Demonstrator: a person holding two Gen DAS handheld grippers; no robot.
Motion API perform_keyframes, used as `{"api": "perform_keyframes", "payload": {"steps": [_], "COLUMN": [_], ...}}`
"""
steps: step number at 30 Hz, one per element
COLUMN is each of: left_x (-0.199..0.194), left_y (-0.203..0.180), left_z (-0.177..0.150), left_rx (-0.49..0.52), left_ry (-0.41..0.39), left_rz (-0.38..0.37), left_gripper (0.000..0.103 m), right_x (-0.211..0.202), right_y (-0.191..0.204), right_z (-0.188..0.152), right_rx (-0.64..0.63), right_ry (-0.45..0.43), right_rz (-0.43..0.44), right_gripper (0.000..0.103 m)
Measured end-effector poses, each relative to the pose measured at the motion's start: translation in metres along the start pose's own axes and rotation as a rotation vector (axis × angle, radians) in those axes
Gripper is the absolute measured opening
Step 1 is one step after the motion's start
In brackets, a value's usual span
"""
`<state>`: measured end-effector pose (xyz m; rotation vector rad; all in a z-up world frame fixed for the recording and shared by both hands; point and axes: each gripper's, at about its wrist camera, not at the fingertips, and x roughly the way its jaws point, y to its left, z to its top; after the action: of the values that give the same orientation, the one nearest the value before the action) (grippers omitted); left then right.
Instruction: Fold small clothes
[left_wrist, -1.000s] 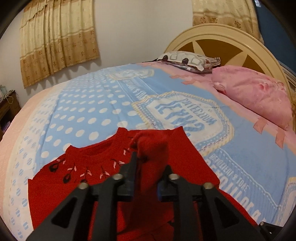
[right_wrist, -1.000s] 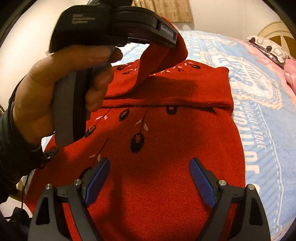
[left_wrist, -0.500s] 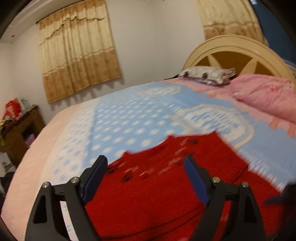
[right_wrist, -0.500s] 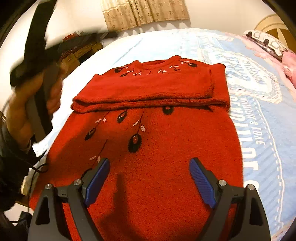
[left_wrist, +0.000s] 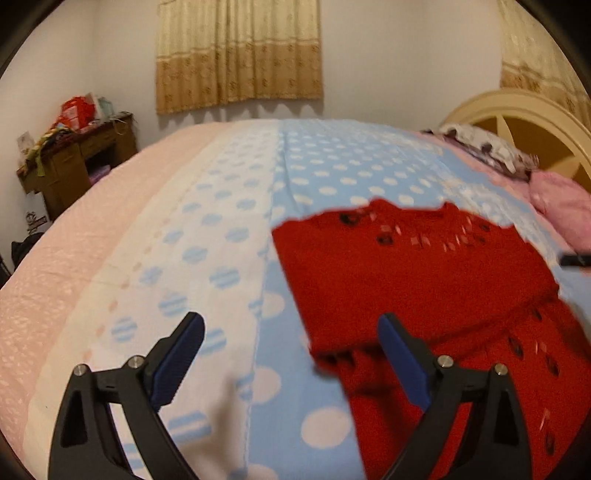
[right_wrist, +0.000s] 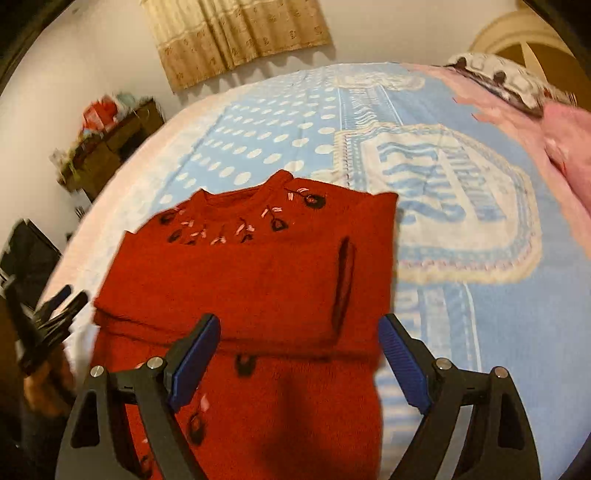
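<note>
The red sweater (right_wrist: 251, 280) lies flat on the bed (left_wrist: 229, 229), its sleeves folded across the chest into a thick band just ahead of the right tool (right_wrist: 299, 362). That tool hovers above the lower body of the garment with its jaws closing and only air between them; no pad presses on the knit. The left tool (left_wrist: 291, 362) hangs over the polka-dot cover beside the sweater's edge, jaws opening and released, with the red fabric reaching only behind its right-hand finger.

The main risk is judged to be the sleeve band. It rests loose, and a slit-like gap shows near its end ahead of the right tool, so a pinch that takes only the top layer could drag the sleeves out of their fold. The soft knit may also bunch or stretch if one tool lifts before the other. The left tool, offset over bare cover, could clip the bed cover along with the sweater's side. Motion blur in both views suggests quick movement, which would worsen any misplaced pinch.
</note>
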<state>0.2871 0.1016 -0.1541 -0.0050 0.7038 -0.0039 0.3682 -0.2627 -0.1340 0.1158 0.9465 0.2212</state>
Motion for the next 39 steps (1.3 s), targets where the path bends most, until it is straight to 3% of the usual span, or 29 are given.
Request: {"api": "perform_keyframes", "payload": {"steps": [4, 5, 7, 9, 12, 15, 19, 23, 26, 29, 35, 39], "left_x": [-0.001, 0.000, 0.009, 0.026, 0.032, 0.028, 0.042, 0.037, 0.035, 0.020, -0.030, -0.029], "left_y": [-0.011, -0.011, -0.019, -0.022, -0.007, 0.017, 0.031, 0.020, 0.025, 0.028, 0.019, 0.018], "left_z": [-0.006, -0.006, -0.009, -0.013, -0.013, -0.012, -0.019, -0.021, -0.021, -0.019, -0.013, 0.013], "left_rx": [0.068, 0.083, 0.126, 0.138, 0.059, -0.067, -0.163, -0.112, -0.136, -0.148, -0.039, -0.037], "left_ry": [0.003, 0.008, 0.058, 0.136, 0.166, 0.152, 0.215, 0.212, 0.219, 0.209, 0.081, 0.036], "left_rz": [-0.042, -0.046, -0.049, -0.003, -0.011, -0.004, -0.027, -0.001, -0.024, -0.018, 0.070, 0.096], "left_gripper": [0.098, 0.103, 0.103, 0.103, 0.103, 0.103, 0.103, 0.103, 0.103, 0.103, 0.103, 0.103], "right_x": [0.024, 0.030, 0.042, 0.047, 0.038, 0.020, 0.020, 0.036, 0.036, 0.030, 0.007, 0.012], "right_y": [-0.002, -0.003, -0.004, -0.001, 0.003, 0.002, -0.007, -0.027, -0.031, -0.028, -0.001, 0.027], "right_z": [0.007, 0.007, 0.006, 0.004, 0.003, 0.004, 0.001, -0.006, -0.010, -0.011, -0.002, 0.009], "right_rx": [0.005, 0.008, 0.015, -0.017, -0.057, -0.084, -0.085, 0.001, 0.020, -0.001, -0.138, -0.204], "right_ry": [0.027, 0.042, 0.062, 0.065, 0.019, -0.035, -0.024, 0.022, 0.017, 0.013, -0.045, -0.061], "right_rz": [-0.027, -0.030, -0.033, -0.056, -0.104, -0.139, -0.157, -0.151, -0.141, -0.144, -0.199, -0.142], "right_gripper": [0.060, 0.057, 0.028, 0.013, 0.005, 0.004, 0.004, 0.004, 0.005, 0.005, 0.006, 0.006]}}
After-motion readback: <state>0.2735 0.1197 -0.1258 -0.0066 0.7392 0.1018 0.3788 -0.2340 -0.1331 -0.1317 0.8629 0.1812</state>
